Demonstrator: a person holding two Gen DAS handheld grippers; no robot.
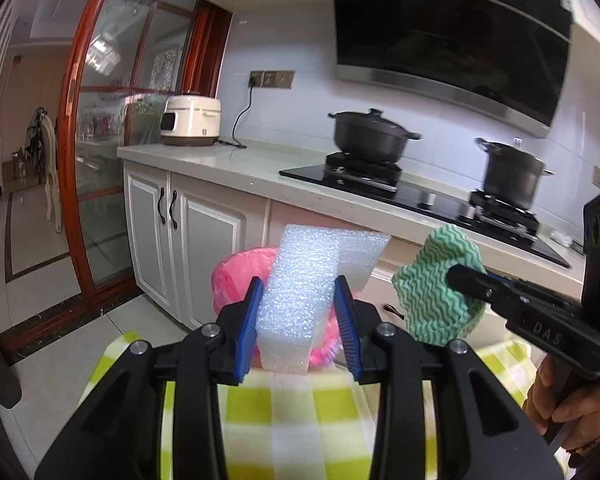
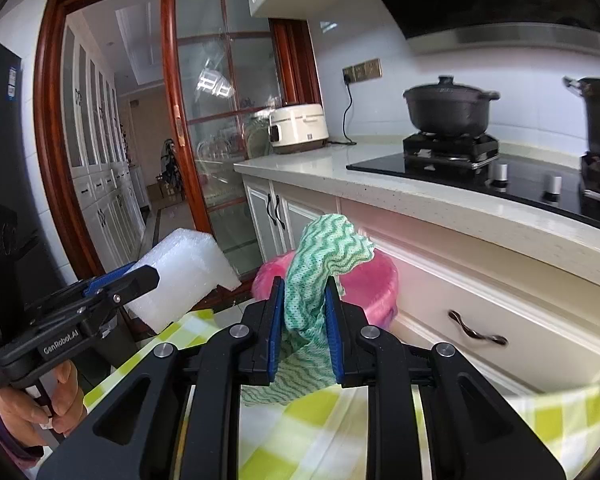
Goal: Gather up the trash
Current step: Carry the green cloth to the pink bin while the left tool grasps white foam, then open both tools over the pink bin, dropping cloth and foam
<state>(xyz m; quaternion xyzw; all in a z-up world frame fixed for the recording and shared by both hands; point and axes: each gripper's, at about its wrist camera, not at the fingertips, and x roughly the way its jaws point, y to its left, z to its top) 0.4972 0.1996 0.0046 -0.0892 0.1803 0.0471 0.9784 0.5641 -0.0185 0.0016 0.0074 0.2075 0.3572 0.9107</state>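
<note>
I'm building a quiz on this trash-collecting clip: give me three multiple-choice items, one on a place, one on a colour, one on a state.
1. Where is the pink bin?
A. on the counter
B. just beyond the checked cloth, before the cabinets
C. on the stove

2. What colour is the wavy-striped rag?
A. green and white
B. red
C. black

3. What state are the left tongs in?
A. open, empty
B. shut on the foam block
C. out of view

Answers:
1 B, it sits low past the checked cloth edge.
2 A, green zigzags on white.
3 B, both blue pads press the foam's sides; the right tongs likewise grip the rag.
</note>
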